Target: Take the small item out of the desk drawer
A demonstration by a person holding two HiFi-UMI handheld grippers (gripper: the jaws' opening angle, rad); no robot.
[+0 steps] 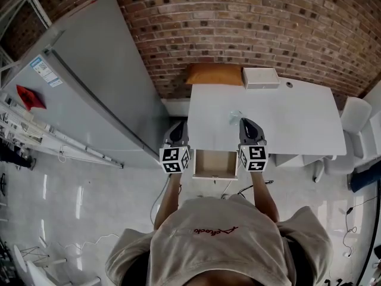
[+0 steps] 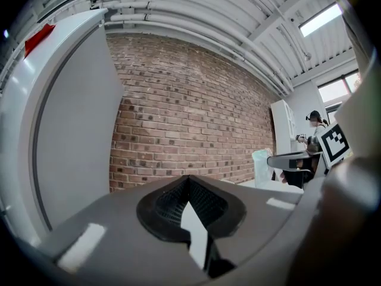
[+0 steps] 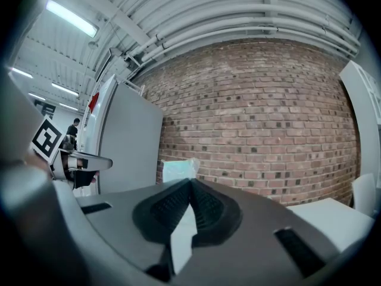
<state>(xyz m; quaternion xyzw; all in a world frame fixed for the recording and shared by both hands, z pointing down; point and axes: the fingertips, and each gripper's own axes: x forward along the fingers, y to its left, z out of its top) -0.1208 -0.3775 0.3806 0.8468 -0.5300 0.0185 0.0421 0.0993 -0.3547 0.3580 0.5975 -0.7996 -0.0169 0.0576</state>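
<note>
Head view shows a red-brown brick wall along the far side. A tall grey metal cabinet stands at the left. A white rectangular bench is set against the wall. Under the bench's front edge, a small wooden-lined drawer stands pulled open, between the two grippers.

The left gripper points level just off the bench's left edge. In its own view its jaws are closed tip to tip, with nothing between them.

The right gripper points level over the bench front, and its jaws are also pressed together.

The small pale, translucent plastic packet is out of the drawer, above the bench top and just beside the right gripper's tip. Whether the tips pinch it cannot be told.
</note>
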